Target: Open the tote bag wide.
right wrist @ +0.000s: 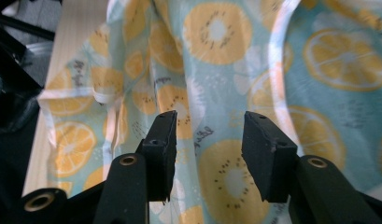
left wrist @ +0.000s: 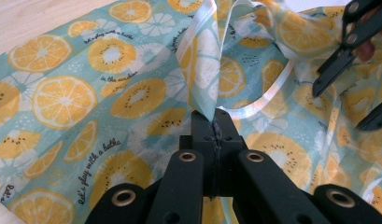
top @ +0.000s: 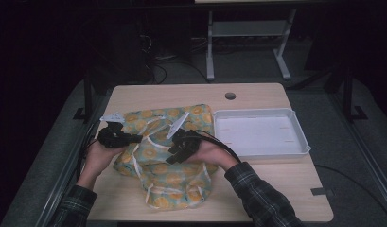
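A teal cloth (top: 172, 161) printed with orange slices lies crumpled on the wooden table (top: 257, 189). In the left gripper view, my left gripper (left wrist: 215, 122) is shut on a raised fold of that cloth (left wrist: 132, 93), with a white trim strap looping just beyond it. From above, the left gripper (top: 134, 138) sits at the cloth's left side. My right gripper (right wrist: 208, 135) is open, its jaws apart right over the cloth (right wrist: 216, 60) with nothing pinched between them. In the high view the right gripper (top: 174, 153) hovers over the cloth's middle.
A white shallow tray (top: 302, 137) rests on the table to the right of the cloth. A round cable hole (top: 230, 96) is near the far edge. Bare tabletop lies along the near right. Beyond the table stand desk legs and cables on a dark floor.
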A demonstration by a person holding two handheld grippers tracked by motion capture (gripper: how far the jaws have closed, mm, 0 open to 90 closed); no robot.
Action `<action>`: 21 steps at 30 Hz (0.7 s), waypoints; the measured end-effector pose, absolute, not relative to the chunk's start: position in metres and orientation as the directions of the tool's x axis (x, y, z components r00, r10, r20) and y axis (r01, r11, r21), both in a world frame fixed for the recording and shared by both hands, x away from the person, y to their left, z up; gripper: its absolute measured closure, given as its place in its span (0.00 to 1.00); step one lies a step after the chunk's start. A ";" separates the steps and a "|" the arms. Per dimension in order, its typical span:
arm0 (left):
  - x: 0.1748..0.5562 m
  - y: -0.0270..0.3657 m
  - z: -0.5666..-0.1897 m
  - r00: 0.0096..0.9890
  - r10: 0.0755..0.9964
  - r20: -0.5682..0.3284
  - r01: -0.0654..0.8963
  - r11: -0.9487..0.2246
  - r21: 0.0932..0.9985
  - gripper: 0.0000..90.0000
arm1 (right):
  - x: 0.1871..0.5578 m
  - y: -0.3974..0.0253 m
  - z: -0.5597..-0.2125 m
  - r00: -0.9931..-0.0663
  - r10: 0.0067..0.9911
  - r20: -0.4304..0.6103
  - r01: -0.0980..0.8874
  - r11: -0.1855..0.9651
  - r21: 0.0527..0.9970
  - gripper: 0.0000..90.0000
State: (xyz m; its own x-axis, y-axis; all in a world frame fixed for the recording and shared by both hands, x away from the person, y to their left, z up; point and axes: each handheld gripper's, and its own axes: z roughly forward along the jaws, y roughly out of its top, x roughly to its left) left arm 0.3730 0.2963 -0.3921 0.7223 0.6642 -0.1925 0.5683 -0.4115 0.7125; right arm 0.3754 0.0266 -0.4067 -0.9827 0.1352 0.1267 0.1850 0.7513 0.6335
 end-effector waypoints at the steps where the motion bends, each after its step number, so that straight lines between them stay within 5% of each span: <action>1: 0.373 0.296 -0.392 0.722 0.664 -0.192 0.568 -0.412 0.713 1.00 | 0.375 0.027 -0.407 -0.983 0.135 0.127 0.185 0.751 0.633 0.59; 9: 0.373 0.294 -0.394 0.730 0.655 -0.196 0.570 -0.425 0.703 1.00 | 0.370 0.042 -0.430 -0.990 0.130 0.061 0.141 0.818 0.558 0.61; 17: 0.372 0.295 -0.393 0.728 0.655 -0.203 0.573 -0.420 0.703 1.00 | 0.372 0.042 -0.435 -0.990 0.124 0.064 0.139 0.835 0.532 0.99; 21: 0.372 0.294 -0.393 0.730 0.653 -0.202 0.572 -0.422 0.703 1.00 | 0.373 0.040 -0.434 -0.989 0.126 0.079 0.149 0.826 0.543 1.00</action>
